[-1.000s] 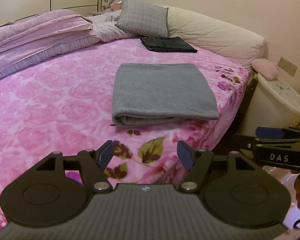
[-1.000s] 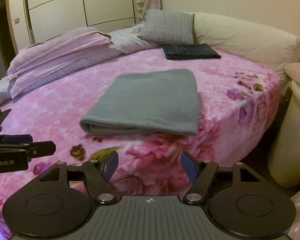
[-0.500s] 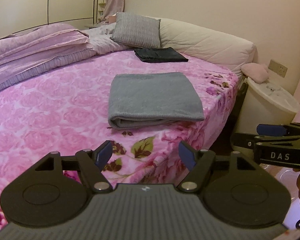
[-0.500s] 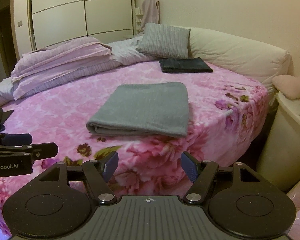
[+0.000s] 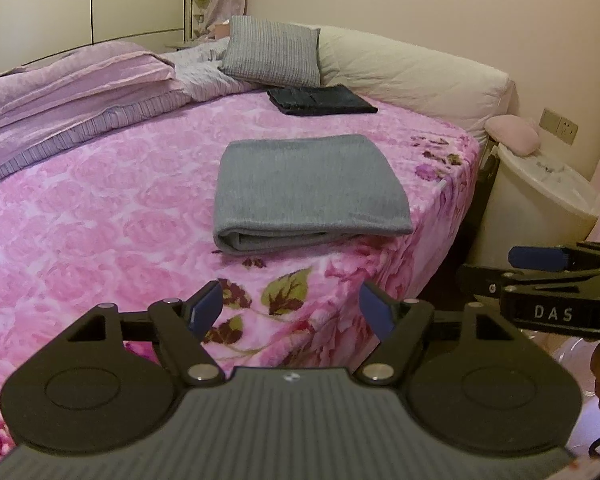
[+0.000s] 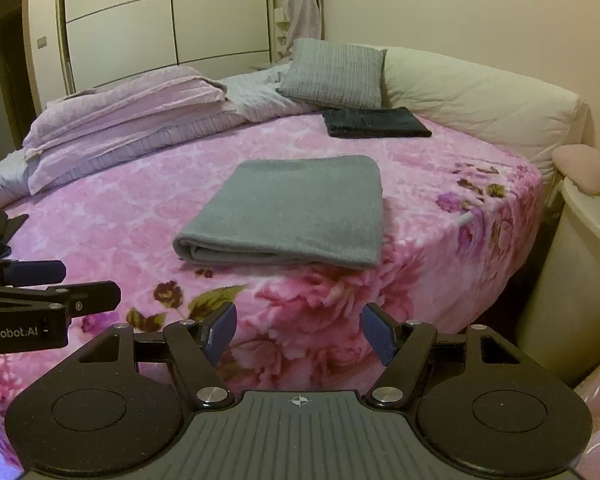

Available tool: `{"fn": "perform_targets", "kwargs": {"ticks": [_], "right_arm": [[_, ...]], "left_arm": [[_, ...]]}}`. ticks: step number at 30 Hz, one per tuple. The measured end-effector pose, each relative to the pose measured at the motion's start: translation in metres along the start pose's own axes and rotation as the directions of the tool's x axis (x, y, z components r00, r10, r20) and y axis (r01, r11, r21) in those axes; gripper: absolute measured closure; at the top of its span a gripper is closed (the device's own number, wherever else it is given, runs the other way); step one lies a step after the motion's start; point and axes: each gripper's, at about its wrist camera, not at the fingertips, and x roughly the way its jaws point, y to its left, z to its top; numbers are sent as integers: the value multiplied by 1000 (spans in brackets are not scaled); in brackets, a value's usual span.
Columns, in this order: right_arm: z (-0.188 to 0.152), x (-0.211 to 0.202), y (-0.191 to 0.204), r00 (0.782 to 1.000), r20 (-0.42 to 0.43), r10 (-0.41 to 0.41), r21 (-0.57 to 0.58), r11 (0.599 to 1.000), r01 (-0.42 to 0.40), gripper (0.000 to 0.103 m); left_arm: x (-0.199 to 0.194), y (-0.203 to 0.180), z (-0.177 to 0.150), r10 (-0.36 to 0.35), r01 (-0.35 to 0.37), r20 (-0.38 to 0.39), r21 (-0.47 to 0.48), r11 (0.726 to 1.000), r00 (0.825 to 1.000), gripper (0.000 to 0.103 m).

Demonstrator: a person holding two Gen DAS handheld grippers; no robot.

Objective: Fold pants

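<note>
Pants (image 5: 308, 188) lie folded, frame centre, on pink bedspread (image 5: 100, 208), smaller in view than a second ago. Left gripper (image 5: 290, 306) wider, nothing between; right gripper (image 6: 296, 330) wide, empty. Fold looks complete; both backing off.

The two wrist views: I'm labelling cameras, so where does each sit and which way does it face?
Left wrist: on the left hand-held gripper, facing the folded grey pants on the bed; right hand-held gripper at the right edge.
Right wrist: on the right hand-held gripper, same heading; left one at the left edge.
Shared: pants, bed, black folded garment.
</note>
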Motion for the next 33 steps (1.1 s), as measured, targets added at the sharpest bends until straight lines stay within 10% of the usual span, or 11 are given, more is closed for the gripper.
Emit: {"fn": "perform_targets", "kwargs": {"ticks": [21, 33], "right_arm": [[26, 102, -93, 999, -46, 27, 187, 982, -18, 37], [87, 252, -193, 958, -30, 284, 521, 823, -227, 34]], "left_arm": [[113, 77, 61, 10, -17, -56, -125, 992, 998, 31], [299, 164, 116, -286, 210, -175, -358, 910, 942, 29]]}}
